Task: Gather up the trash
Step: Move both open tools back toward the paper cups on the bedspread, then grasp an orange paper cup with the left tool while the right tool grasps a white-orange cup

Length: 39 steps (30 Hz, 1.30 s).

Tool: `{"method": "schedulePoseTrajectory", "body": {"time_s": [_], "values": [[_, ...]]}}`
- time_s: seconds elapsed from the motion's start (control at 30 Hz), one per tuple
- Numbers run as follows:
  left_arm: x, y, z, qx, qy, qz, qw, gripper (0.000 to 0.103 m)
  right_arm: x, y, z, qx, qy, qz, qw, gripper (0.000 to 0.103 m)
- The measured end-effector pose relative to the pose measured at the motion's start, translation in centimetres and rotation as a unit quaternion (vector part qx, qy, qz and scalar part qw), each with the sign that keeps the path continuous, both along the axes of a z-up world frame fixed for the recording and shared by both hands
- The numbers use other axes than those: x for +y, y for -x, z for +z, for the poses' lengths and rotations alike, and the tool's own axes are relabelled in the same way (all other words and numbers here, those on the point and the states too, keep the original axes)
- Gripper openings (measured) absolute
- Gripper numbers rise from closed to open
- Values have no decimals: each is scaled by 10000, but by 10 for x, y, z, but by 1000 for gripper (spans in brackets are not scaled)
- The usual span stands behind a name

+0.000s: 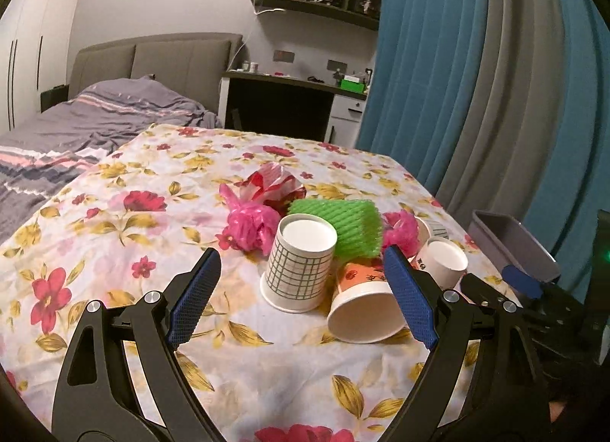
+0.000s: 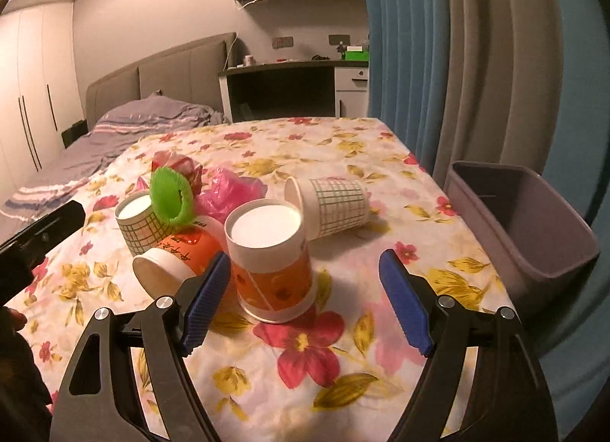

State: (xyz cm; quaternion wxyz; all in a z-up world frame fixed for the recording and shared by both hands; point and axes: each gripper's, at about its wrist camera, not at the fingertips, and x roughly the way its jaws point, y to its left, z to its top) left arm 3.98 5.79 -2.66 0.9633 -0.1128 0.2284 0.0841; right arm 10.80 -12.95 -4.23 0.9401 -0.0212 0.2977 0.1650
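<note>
Trash lies heaped on the flowered tablecloth (image 1: 114,251). My left gripper (image 1: 303,297) is open just short of an upturned grid-pattern paper cup (image 1: 299,262) and an orange cup on its side (image 1: 362,301). Behind them are a green foam net (image 1: 343,226) and crumpled pink bags (image 1: 248,224). My right gripper (image 2: 305,301) is open too, with an upturned orange-banded cup (image 2: 272,262) standing just beyond its fingertips. A grid cup (image 2: 331,205) lies tipped behind that. Neither gripper holds anything.
A grey plastic bin (image 2: 522,228) stands off the table's right edge, in front of blue and grey curtains (image 2: 457,60). A bed (image 1: 95,125) lies left of the table and a desk (image 1: 289,98) behind it. The left gripper's black body (image 2: 38,236) shows at the left edge.
</note>
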Motion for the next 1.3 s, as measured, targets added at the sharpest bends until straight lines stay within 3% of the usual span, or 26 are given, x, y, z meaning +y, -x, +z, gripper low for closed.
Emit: {"method": "schedulePoseTrajectory", "body": {"time_s": [0.4,0.77,0.93,1.03,1.3], "values": [[3,-2,-7,58,39,-71,10000,85,16,-11,-3,108,7,91,9999,74],[-2,-7,-25,271,40,-440,9987,85,26,-20,-11,349,-27,271,9990,54],[-4,-14,-33,427,145,-631,9970,85,28,-17,-11,257,36,308,9992,53],[-8,-20,-37,530,74,-728,9959,81,19,-15,-8,234,-71,249,9994,53],[-10,-41,-49,987,312,-932,9903,55,-5,-6,3,110,-304,83,9994,53]]}}
